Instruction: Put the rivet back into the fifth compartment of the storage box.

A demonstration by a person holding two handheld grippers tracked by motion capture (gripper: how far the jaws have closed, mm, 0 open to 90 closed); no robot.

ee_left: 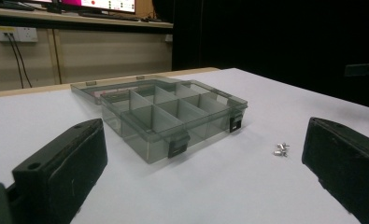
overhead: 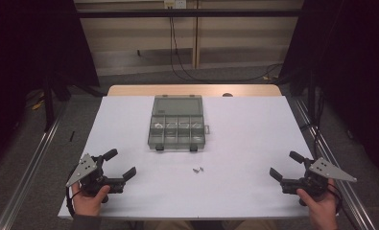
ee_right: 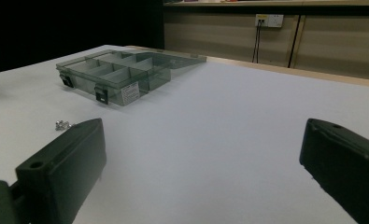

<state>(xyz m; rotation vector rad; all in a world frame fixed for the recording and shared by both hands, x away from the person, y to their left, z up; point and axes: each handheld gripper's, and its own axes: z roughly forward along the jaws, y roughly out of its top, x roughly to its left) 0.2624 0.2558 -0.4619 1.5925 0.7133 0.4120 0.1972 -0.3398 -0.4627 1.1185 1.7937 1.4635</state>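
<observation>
Smoky plastic organiser box [overhead: 177, 125], lid open away from person, long axis seemingly front-to-back; both grippers' jaws apart, empty.

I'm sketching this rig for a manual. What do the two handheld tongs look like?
The left tongs and right tongs match: black bodies, two blocky black jaws each with a round hole near the base, and a grey three-cornered plate with small holes on top. A black cable trails from each.
</observation>
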